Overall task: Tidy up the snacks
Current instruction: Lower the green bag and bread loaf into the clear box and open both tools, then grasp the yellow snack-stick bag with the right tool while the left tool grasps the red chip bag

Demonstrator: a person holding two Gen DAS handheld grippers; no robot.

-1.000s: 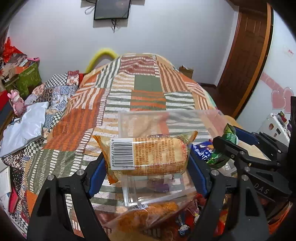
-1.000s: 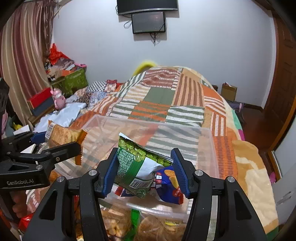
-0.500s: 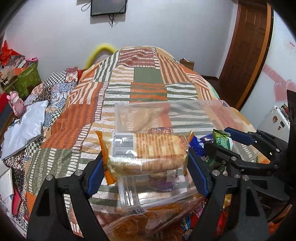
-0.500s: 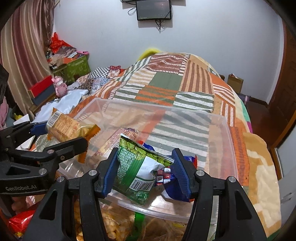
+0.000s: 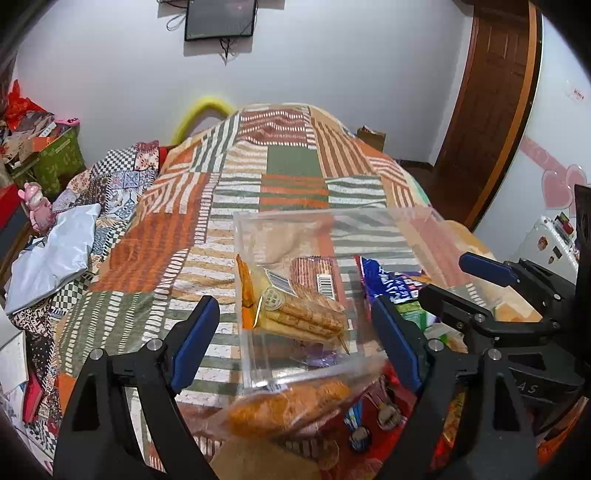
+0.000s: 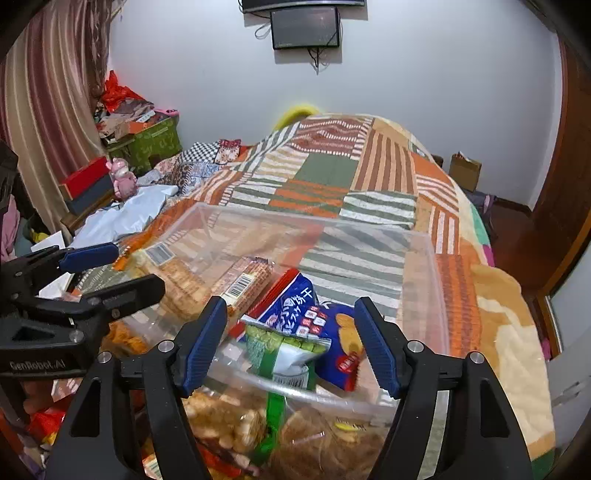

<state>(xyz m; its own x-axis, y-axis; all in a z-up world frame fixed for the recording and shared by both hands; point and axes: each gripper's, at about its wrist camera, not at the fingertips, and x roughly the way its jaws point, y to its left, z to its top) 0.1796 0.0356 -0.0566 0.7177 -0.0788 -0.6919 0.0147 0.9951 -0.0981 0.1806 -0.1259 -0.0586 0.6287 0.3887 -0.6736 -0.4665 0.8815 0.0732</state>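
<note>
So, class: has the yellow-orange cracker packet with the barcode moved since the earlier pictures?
Yes. The cracker packet has left the left gripper, whose jaws are now open, and dropped into the clear plastic bin.

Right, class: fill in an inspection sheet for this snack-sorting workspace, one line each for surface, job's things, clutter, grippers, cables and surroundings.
Surface: patchwork bedspread on a bed.
Job's things: clear plastic bin on the bedspread holds a cracker pack, a biscuit pack, a blue snack bag and a green pea bag.
Clutter: loose snack bags heaped in front of the bin.
Grippers: left gripper open, empty; right gripper open, empty.
Cables: wires dangle below the wall screen.
Surroundings: wooden door, green box, curtain.
</note>
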